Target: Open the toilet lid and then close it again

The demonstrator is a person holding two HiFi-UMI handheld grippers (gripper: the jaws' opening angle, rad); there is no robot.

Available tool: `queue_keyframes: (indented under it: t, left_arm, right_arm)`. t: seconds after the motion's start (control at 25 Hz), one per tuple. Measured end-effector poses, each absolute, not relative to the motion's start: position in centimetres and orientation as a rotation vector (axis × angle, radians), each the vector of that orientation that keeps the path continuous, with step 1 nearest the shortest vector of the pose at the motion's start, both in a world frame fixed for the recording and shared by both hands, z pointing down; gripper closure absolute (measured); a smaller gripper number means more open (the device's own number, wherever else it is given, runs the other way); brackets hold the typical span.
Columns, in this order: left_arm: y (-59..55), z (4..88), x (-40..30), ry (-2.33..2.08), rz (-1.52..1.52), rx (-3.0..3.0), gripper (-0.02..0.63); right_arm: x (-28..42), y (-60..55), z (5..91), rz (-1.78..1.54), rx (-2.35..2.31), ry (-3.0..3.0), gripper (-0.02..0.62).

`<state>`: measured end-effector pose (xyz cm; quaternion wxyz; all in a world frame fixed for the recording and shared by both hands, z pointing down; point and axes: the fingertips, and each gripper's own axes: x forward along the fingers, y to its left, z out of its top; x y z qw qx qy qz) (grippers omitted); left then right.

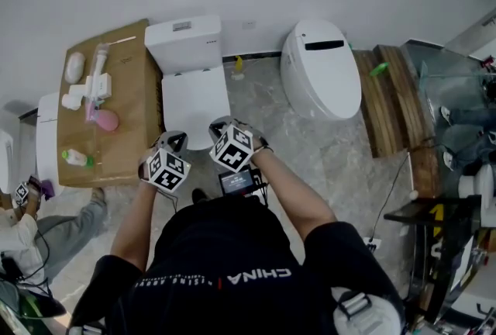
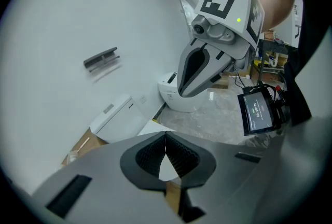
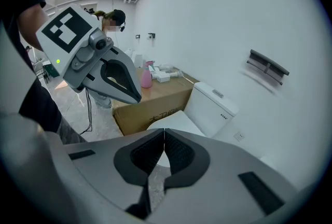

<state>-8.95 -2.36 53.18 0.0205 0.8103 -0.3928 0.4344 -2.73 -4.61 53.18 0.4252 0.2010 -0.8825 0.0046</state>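
Arms of the person reach forward and down with bent elbows. The hands hold the two grippers close side by side above the front edge of the toilet lid [image 1: 194, 99]. The left gripper [image 1: 175, 142] points down at a slant toward the lid. Its jaws are pressed together at the tips, with nothing between them. The right gripper [image 1: 220, 127] has the same slanted pose, a little further forward in the head view. Its jaws are also together and hold nothing.

The lid is white, nearly square with rounded front corners, and it lies flat down, closed. Behind it the white tank [image 1: 184, 37] stands against the wall, with a small grey plate on its top. This toilet is between a cardboard box [image 1: 124, 132] at the left of the head view and a second toilet [image 1: 320, 70], rounded and white, at the right. On the box lie a pink bottle [image 1: 106, 120] and some small white things.

On the back of the person's black shirt [image 1: 225, 248], white letters read "CHINA", upside down in the head view. The box has dark print on its side, which I cannot read. A small screen [image 1: 236, 181] just below the right gripper shows light digits, too small to read with certainty.
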Motion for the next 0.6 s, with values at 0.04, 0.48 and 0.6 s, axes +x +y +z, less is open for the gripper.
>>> queue_keyframes:
  t: [0.04,0.48,0.6]
  left_arm:
    - [-2.3,53.3,-9.0,-1.217,1.350,2.511,0.595]
    - [-1.4,56.8,-9.6,-1.165,1.394,2.460,0.595]
    - [-0.9,59.5,-9.7,-1.122,1.432,2.450,0.595]
  right_arm:
    - [-2.8,-4.7,53.2,0.008,0.502,-2.206,0.580]
    - [-2.6,-3.7,57.0,0.039,0.429,-2.158,0.580]
    - [-2.3,-3.4,59.7,0.033,0.406,-2.137,0.580]
